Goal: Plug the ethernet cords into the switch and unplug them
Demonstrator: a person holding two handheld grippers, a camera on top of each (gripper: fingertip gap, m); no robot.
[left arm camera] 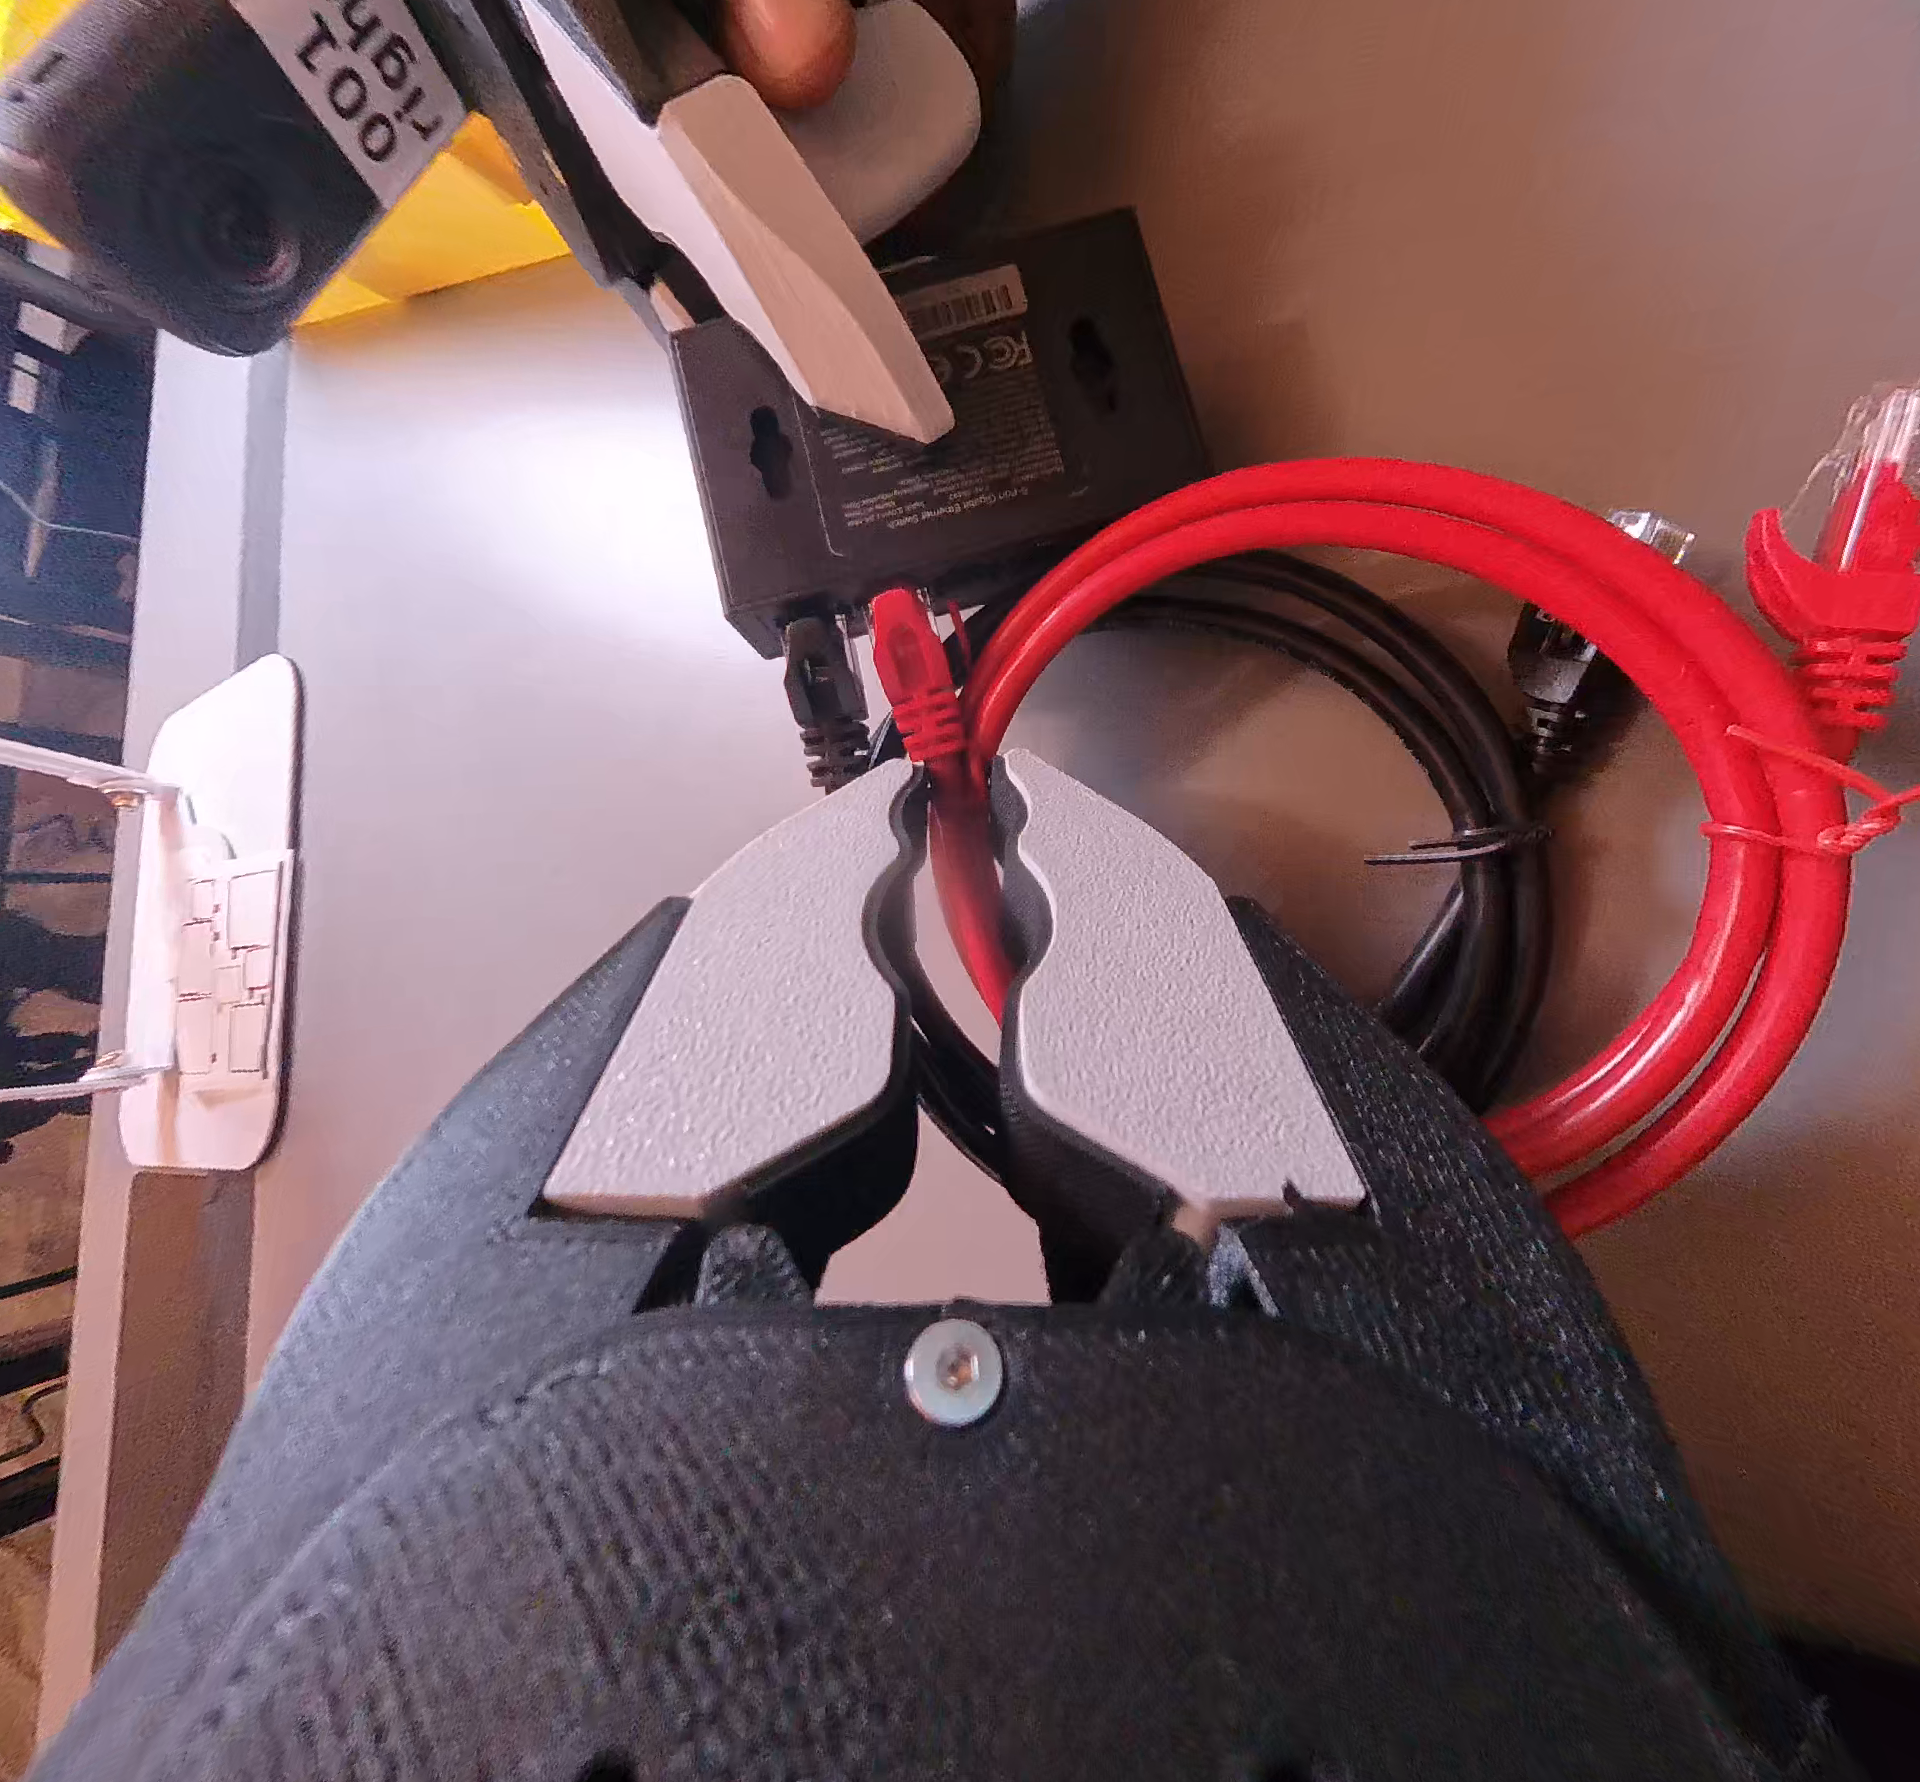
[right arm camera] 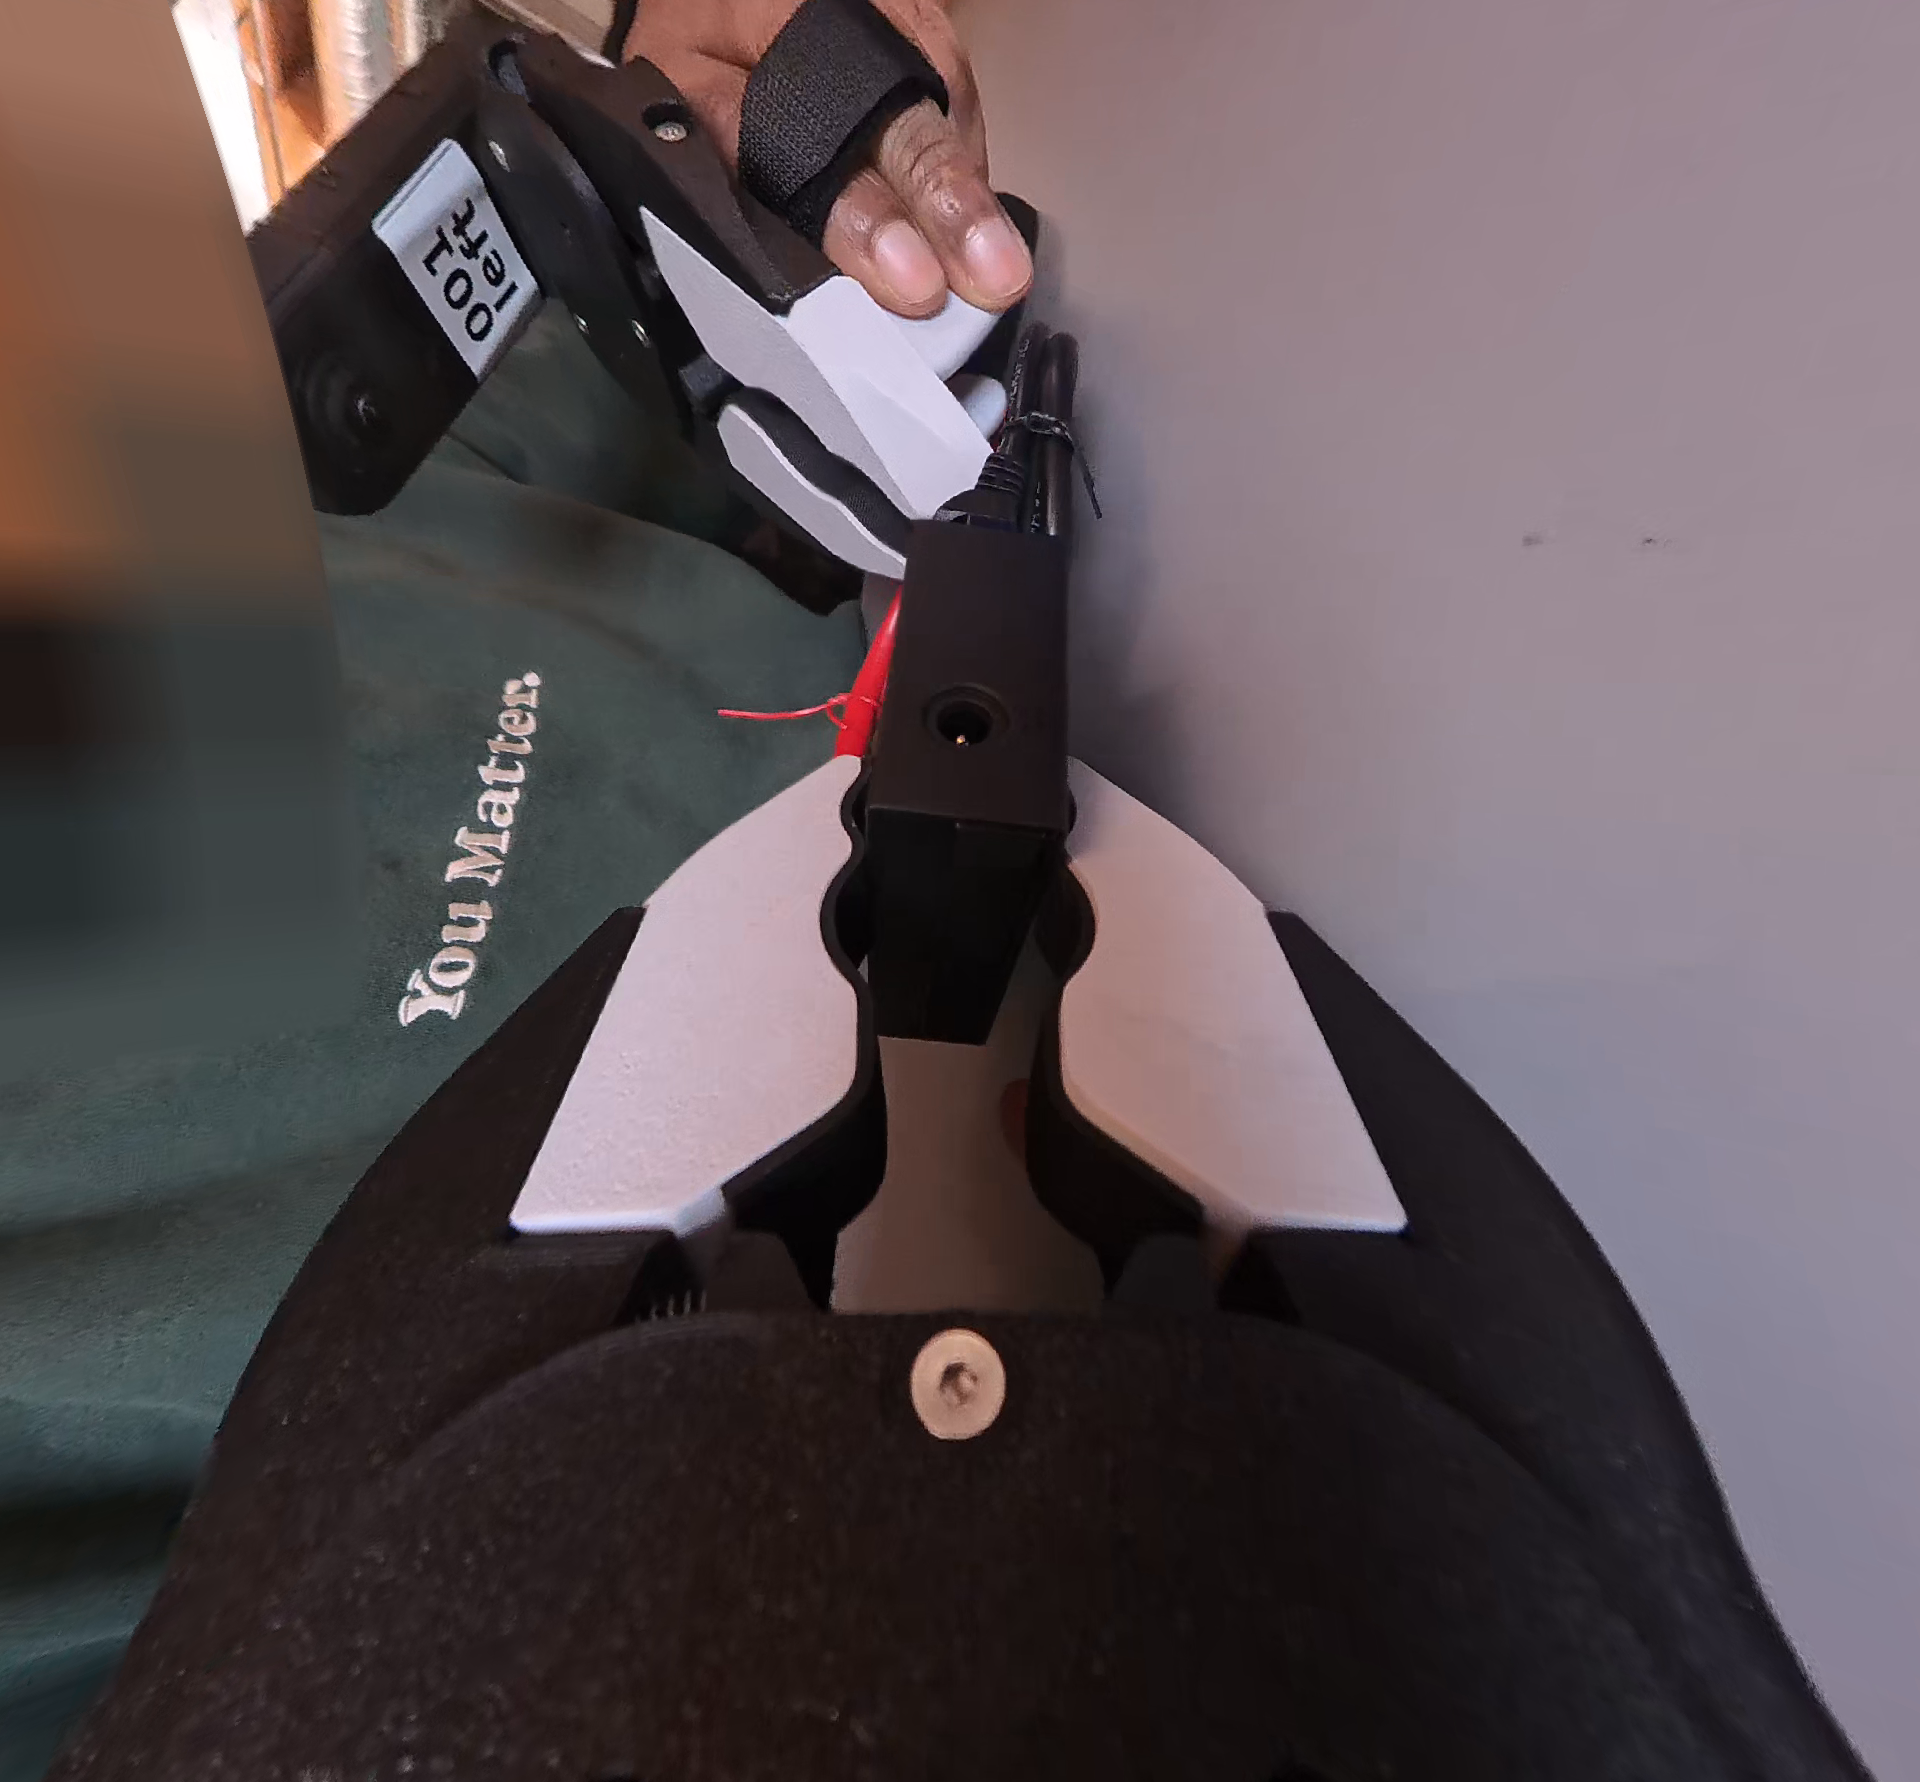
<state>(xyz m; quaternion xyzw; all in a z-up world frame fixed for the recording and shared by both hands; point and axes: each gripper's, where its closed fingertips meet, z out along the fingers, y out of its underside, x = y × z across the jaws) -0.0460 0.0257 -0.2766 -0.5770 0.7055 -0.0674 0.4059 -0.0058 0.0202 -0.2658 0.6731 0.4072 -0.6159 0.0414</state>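
Observation:
The black switch [left arm camera: 935,444] lies label side up on the grey table. A black plug [left arm camera: 826,693] and a red plug [left arm camera: 914,667] sit in its near ports. My left gripper [left arm camera: 951,782] is shut on the red cord [left arm camera: 971,891] just behind the red plug. My right gripper [right arm camera: 961,797] is shut on the switch [right arm camera: 971,693] at its end with the round socket; it also shows in the left wrist view [left arm camera: 894,402], one finger over the switch. The red cord's free plug [left arm camera: 1860,579] and the black cord's free plug [left arm camera: 1553,683] lie at right.
The coiled red cord [left arm camera: 1662,797] and coiled black cord [left arm camera: 1496,901] lie to the right of the switch. A white plate with a clip [left arm camera: 208,911] sits at the table's left edge. A yellow surface [left arm camera: 447,246] is beyond. A person in a green sweatshirt [right arm camera: 364,797] is close by. The gap from one gripper's tips to the other's is roughly 5 centimeters.

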